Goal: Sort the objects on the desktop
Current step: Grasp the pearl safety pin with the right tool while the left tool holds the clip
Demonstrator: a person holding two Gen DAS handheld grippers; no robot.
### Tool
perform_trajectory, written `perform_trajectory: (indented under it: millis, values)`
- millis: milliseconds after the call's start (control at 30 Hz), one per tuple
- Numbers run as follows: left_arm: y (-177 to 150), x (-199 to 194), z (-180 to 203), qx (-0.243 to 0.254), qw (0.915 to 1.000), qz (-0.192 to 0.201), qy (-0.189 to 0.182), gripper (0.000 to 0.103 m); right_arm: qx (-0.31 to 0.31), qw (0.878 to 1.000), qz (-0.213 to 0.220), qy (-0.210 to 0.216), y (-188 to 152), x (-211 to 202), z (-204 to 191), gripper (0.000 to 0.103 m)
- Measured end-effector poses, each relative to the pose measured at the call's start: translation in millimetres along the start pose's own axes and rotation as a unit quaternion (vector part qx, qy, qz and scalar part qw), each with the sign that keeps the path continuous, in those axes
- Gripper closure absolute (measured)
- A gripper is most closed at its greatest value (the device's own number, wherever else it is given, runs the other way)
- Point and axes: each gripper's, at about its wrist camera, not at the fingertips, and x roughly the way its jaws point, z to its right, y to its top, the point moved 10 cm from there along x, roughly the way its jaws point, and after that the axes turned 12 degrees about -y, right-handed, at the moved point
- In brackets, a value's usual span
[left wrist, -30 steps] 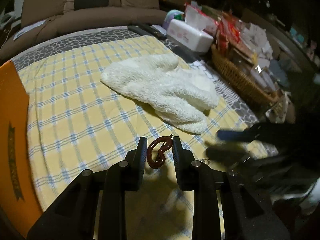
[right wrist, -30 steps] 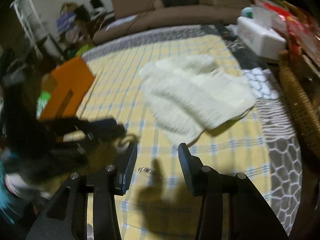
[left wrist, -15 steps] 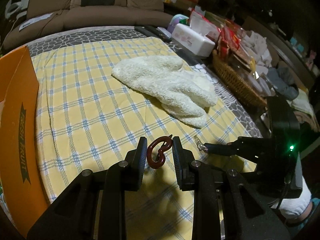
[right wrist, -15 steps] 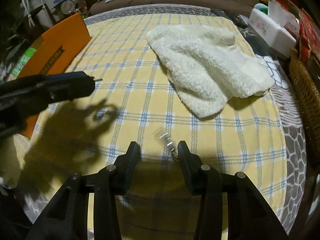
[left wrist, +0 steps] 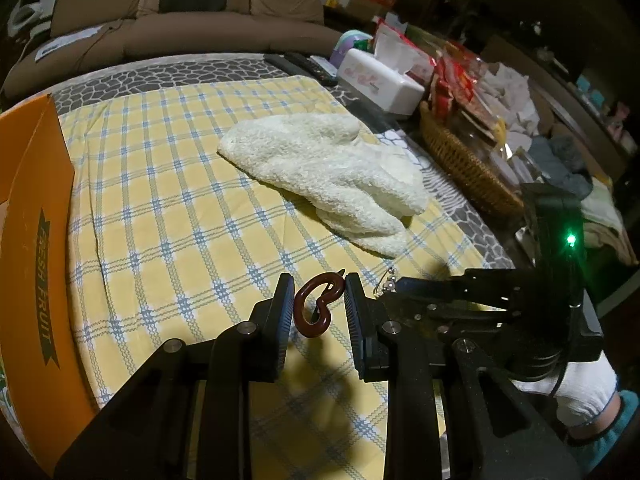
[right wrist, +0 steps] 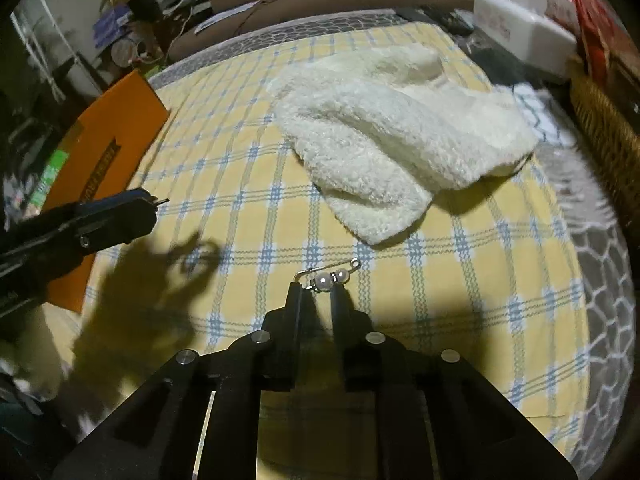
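My left gripper (left wrist: 319, 298) is shut on a dark red curled hair clip (left wrist: 317, 305) and holds it above the yellow checked cloth (left wrist: 168, 208). My right gripper (right wrist: 316, 290) is shut on a silver pin with two white pearls (right wrist: 329, 279), just above the cloth (right wrist: 460, 280). In the left wrist view the right gripper (left wrist: 404, 286) sits just to the right of my left one, with the pin (left wrist: 385, 280) at its tip. In the right wrist view the left gripper (right wrist: 120, 212) reaches in from the left. A fluffy white towel (left wrist: 332, 172) lies on the cloth beyond both.
An orange cardboard box (left wrist: 32, 216) stands along the left edge. A white tissue box (left wrist: 378, 80), a wicker basket (left wrist: 468, 160) and packaged clutter line the right side. A brown sofa (left wrist: 192, 28) is behind the table.
My right gripper has closed on the pearl pin and lifted it off the cloth. My left gripper still holds the red clip in about the same place.
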Motion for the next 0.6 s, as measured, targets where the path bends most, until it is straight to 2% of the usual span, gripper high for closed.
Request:
perform_trajectory:
  millis: [67,200,400,467,533,600]
  values:
    - [1,0,0,-0.002,1.0,0.0,-0.002,0.079,-0.004,1.0,0.002,-0.01,3,1,0,0.075]
    - [1,1,1,-0.001,1.0,0.0,-0.006,0.079,-0.038,0.998,0.017,-0.041,7,1,0,0.055]
    - [1,2,1,-0.004,1.0,-0.001,-0.007,0.079,-0.083,0.995,0.038,-0.036,11,13,-8,0.052]
    - [-1,3,0,-0.006,1.0,-0.003,-0.007,0.079,-0.085,0.995,0.042,-0.029,12,14,-10,0.06]
    - [-1,3,-2,-0.008,0.9999,-0.002,-0.007,0.079,-0.088,0.995,0.044,-0.023,11,12,-12,0.082]
    - [0,2,-3,-0.009,0.9999,0.0,-0.007,0.079,-0.085,0.995,0.041,-0.022,10,11,-10,0.089]
